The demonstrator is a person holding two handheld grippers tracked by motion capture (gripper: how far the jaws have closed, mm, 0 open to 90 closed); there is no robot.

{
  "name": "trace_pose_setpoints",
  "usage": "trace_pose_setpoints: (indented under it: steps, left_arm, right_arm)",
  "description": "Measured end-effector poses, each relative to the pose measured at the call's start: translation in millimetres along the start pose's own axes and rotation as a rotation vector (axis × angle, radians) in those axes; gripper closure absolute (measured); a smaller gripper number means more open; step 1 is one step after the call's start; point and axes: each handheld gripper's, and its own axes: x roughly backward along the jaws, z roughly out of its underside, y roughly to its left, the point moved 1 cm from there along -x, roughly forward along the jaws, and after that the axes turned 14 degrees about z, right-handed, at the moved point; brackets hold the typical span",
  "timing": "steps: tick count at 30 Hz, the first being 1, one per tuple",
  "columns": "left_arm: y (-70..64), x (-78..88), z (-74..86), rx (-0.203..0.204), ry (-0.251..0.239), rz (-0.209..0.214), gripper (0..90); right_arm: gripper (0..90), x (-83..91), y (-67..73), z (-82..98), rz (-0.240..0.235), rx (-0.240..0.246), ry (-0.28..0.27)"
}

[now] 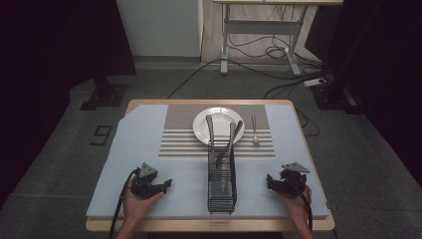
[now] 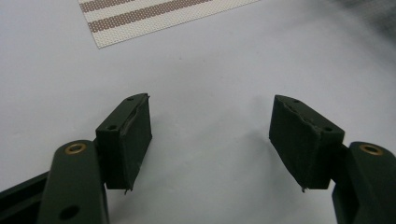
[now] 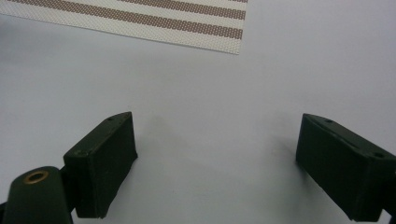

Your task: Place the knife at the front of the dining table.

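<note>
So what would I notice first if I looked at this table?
Probably the tall black wire rack in the middle of the table, with cutlery sticking out of it. Behind it a white plate sits on a striped mat, with a fork beside it. The left gripper and right gripper wait open on either side.

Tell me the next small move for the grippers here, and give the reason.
Probably bring the right gripper in toward the black wire cutlery rack and up to the grey utensil handles leaning out of it over the round white plate. Both grippers rest open on the pale blue mat, the left gripper too, holding nothing.
</note>
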Motion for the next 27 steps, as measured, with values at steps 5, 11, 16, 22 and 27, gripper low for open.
trace_pose_setpoints:
  steps: [5, 11, 16, 22, 27]
  left_arm:
    - [-1.7, 0.6, -3.4, -0.011, -0.008, -0.002, 30.4]
    - [-13.4, 8.4, -12.5, -0.044, -0.044, 0.010, 31.4]
    - [-28.5, 15.9, -27.7, -0.087, -0.077, 0.030, 32.9]
    - [-41.9, 21.4, -57.0, -0.129, -0.111, 0.048, 34.3]
    - [-52.7, 21.7, -83.2, -0.150, -0.128, 0.059, 34.5]
  right_arm:
    - [12.0, -0.5, -0.9, -0.1, -0.006, -0.008, 0.003]
    - [11.9, -0.8, -1.1, -0.2, -0.008, -0.008, 0.005]
    - [11.9, -0.9, -1.3, -0.3, -0.009, -0.009, 0.005]
    - [11.9, -0.9, -1.4, -0.3, -0.011, -0.008, 0.007]
    - [12.0, -0.9, -1.4, -0.4, -0.011, -0.008, 0.008]
